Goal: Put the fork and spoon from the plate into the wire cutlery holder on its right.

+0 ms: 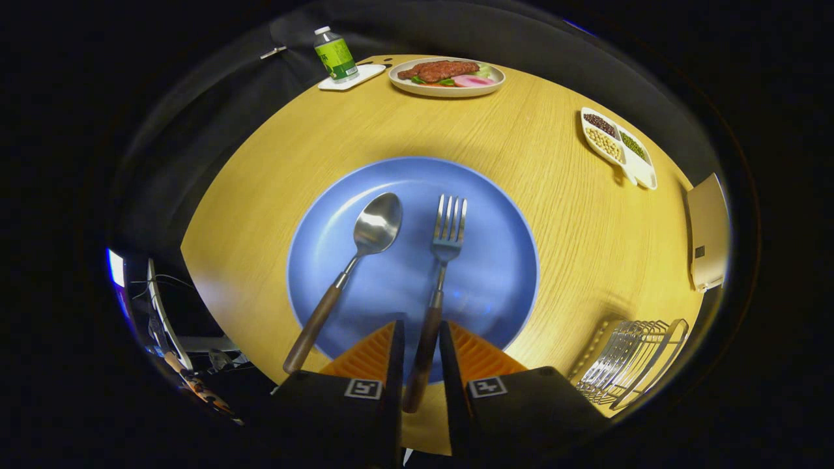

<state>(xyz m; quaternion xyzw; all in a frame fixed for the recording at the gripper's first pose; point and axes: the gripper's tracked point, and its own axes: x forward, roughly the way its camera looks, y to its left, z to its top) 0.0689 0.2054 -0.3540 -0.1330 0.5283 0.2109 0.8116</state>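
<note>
Gripper straddling the fork handle, not yet clamped.

Gripper view: the gripper (420,339) has its fingers parted a little around the wooden handle of the fork (440,273), with a slim gap visible on each side. The fork's long axis runs near to far on the blue plate (502,260), tines away. The spoon (352,260) lies left of it, angled. The wire holder (632,361) sits near right, off the plate.
</note>
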